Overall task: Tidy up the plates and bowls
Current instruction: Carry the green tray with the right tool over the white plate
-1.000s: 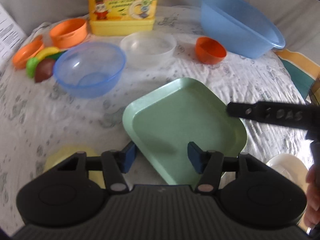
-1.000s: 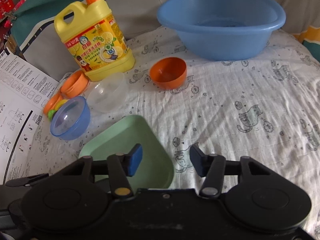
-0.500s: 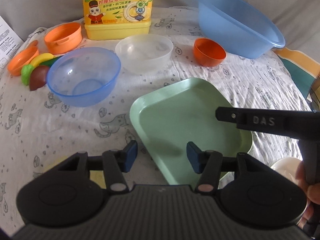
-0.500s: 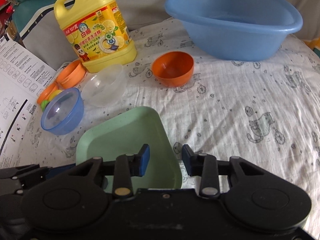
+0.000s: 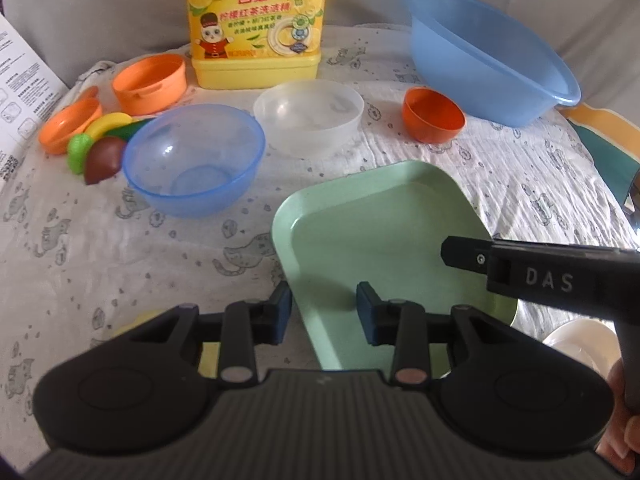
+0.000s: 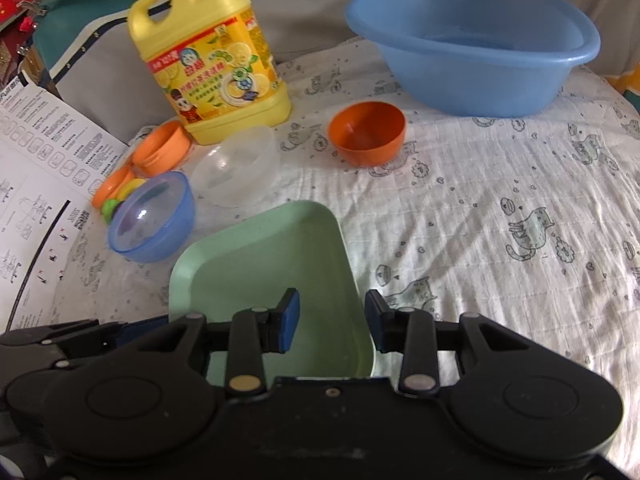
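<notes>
The left gripper (image 5: 323, 307) and right gripper (image 6: 331, 316) are both standing partly open, gripping nothing, each straddling an opposite rim of the matte, rounded-square green plate (image 5: 384, 236) lying on the quilted printed cloth (image 6: 500, 200). A translucent blue bowl (image 5: 195, 164) is sitting nearby.

obstacles: blue bowl (image 5: 194, 166), clear bowl (image 5: 309, 118) beyond green plate (image 5: 380, 240) | free: bare cloth (image 6: 500, 220) right of plate
</notes>
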The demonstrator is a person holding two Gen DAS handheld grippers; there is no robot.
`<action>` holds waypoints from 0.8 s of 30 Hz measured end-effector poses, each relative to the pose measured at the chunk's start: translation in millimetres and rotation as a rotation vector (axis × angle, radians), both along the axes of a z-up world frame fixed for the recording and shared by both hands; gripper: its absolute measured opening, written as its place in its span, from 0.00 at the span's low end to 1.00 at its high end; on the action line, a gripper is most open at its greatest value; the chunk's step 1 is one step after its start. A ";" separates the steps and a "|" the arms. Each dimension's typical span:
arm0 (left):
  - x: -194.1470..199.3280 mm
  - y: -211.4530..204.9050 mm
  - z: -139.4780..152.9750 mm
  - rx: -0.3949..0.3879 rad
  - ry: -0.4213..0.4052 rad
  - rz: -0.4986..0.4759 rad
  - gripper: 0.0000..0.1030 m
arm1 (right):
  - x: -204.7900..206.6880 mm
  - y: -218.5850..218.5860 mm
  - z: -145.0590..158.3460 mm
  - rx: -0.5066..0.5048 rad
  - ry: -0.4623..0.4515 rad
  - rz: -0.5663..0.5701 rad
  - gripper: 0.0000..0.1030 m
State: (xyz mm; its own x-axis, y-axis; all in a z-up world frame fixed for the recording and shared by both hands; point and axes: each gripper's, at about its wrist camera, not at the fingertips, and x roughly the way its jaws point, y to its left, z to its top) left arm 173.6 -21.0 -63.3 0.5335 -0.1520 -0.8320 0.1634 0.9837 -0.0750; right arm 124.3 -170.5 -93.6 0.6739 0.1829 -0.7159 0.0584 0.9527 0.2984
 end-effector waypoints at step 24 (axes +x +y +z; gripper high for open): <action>-87.6 -23.5 69.4 -0.008 -0.086 -0.081 0.34 | -123.5 -18.5 60.6 0.014 -0.065 -0.080 0.35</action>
